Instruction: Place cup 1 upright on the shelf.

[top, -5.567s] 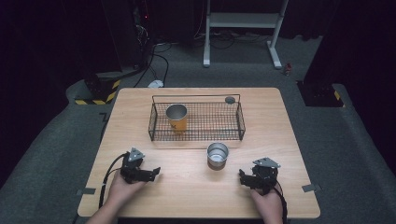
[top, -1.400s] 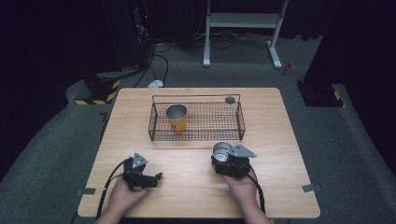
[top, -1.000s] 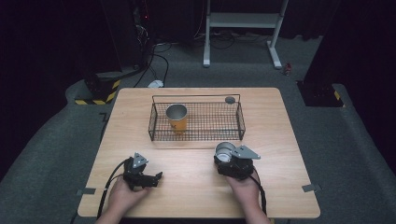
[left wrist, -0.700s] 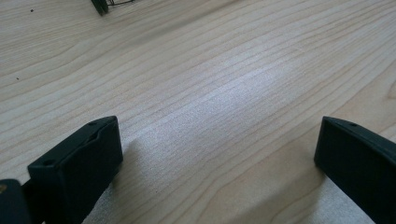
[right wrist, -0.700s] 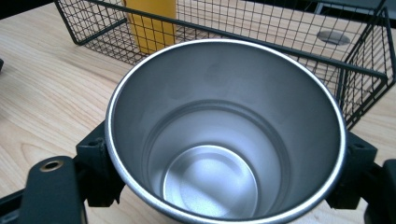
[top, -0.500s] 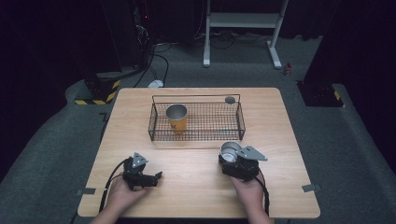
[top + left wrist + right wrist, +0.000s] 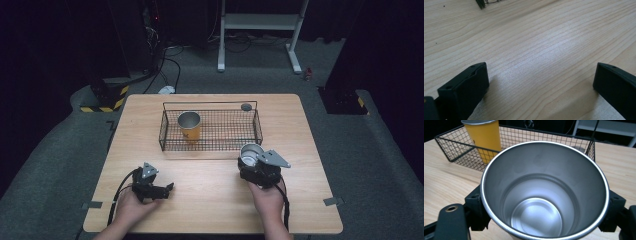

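Evidently the right gripper [image 7: 250, 162] is pinching the steel cup [image 7: 249, 153], one jaw on each side of its wall, just short of the wire basket [image 7: 255, 131], at five o'clock from the yellow cup [image 7: 189, 125] standing inside; probably it is bound for the basket too. The left gripper [image 7: 161, 190] rests spread and empty on the counter [image 7: 210, 200]. The right gripper view looks into the steel cup's bare interior [image 7: 536, 217]; the high view shows a small dark disc [image 7: 246, 106] beyond the basket's one o'clock corner

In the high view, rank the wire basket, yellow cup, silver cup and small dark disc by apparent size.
1. wire basket
2. yellow cup
3. silver cup, partly hidden by the right gripper, so its rank against the yellow cup is unsure
4. small dark disc
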